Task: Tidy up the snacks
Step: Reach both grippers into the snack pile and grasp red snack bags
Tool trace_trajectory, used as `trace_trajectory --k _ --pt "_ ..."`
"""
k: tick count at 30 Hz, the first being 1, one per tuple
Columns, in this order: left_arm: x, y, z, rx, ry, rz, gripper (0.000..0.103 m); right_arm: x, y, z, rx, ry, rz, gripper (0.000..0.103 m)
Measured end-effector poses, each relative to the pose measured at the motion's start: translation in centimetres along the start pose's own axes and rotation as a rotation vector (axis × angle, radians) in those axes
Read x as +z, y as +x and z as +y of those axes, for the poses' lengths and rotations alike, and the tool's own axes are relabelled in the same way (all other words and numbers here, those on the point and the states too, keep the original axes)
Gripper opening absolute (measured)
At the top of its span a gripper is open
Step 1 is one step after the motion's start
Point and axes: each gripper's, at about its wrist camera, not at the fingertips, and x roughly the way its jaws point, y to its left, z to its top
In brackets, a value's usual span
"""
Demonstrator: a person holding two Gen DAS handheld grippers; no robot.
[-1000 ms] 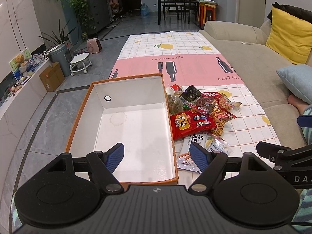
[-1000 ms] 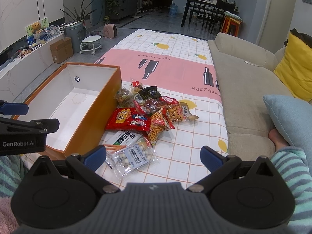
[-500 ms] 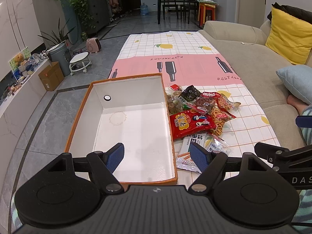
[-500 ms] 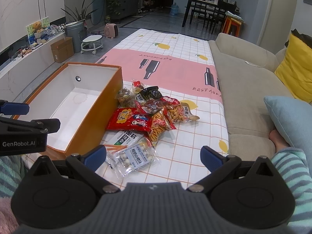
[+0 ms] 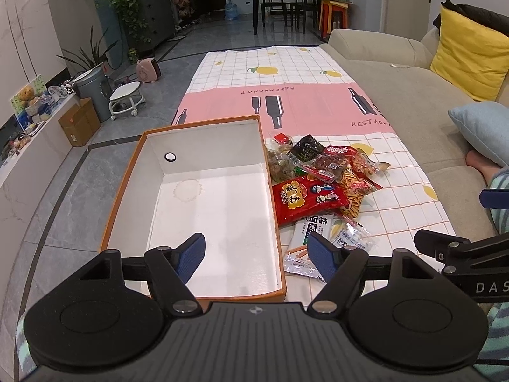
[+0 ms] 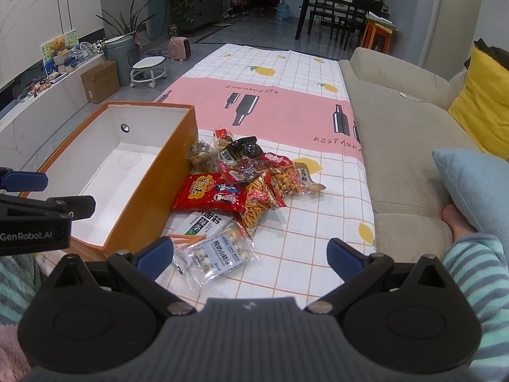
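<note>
You hold both grippers low over a bench covered with a checked white and pink cloth [image 6: 305,222]. Your left gripper [image 5: 256,251] has its jaws released wide, holding nothing, and they hang over the near end of the open rectangular cardboard box, orange outside and white inside [image 5: 210,210], which has no snacks in it. Your right gripper [image 6: 249,254] also has its jaws spread apart and empty. Just ahead of its jaws, toward the left one, lies a clear plastic packet of small white balls with a printed label [image 6: 219,254]. Beyond that packet sit a white and green flat pack [image 6: 205,222], a glossy red snack bag with cartoon figures [image 6: 211,192] and a heap of smaller crinkly packets in red, orange and black [image 6: 254,168], all lying just beside the box's right wall.

The task looks to be at its start: you seem to be lining up for a first pick. The next move probably calls for lowering the right jaws around the clear packet, closing gently on its slippery film, then carrying it left over the box wall
</note>
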Motion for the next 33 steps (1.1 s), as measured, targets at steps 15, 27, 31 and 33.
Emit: trace_trajectory --k 15,27,31,33 --pt "3.5 3.5 -1.6 -0.129 0.120 0.040 0.084 0.6 4.1 -3.6 0.029 -0.007 0.013 0.099" --pt "7.4 11.4 -4.9 -0.330 0.367 0.161 0.077 1.8 12.3 -6.2 0.173 0.033 0.068 0.078" --pt "7.7 13.7 -5.1 -0.352 0.479 0.192 0.077 2.8 15.7 -6.5 0.224 0.091 0.080 0.075" --pt "7.7 14.4 -5.4 -0.356 0.553 0.192 0.077 3.3 17.2 -6.8 0.222 0.120 0.082 0.075"
